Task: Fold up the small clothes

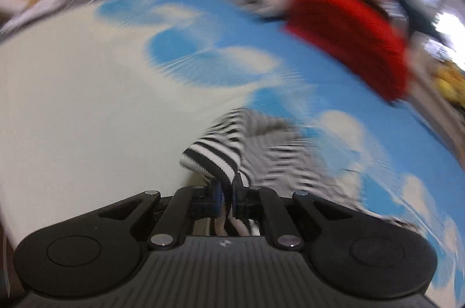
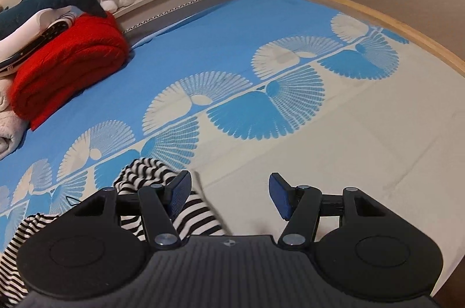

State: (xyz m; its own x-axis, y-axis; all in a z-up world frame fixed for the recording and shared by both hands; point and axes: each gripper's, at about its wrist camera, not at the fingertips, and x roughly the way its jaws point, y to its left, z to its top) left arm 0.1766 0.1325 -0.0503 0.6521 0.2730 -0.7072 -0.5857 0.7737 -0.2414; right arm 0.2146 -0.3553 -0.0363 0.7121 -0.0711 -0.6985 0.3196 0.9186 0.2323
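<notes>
While the left wrist view is blurred, the left gripper (image 1: 228,196) shows its jaws pinched on an edge of the striped garment (image 1: 221,151), which trails crumpled over the bedsheet (image 1: 72,104); no fold is visible. From the right wrist view, the right gripper (image 2: 229,199) stands with jaws apart and empty, the striped garment (image 2: 145,177) bunched beside its left finger. Judgement: folding has barely begun; flattening and every fold remain
</notes>
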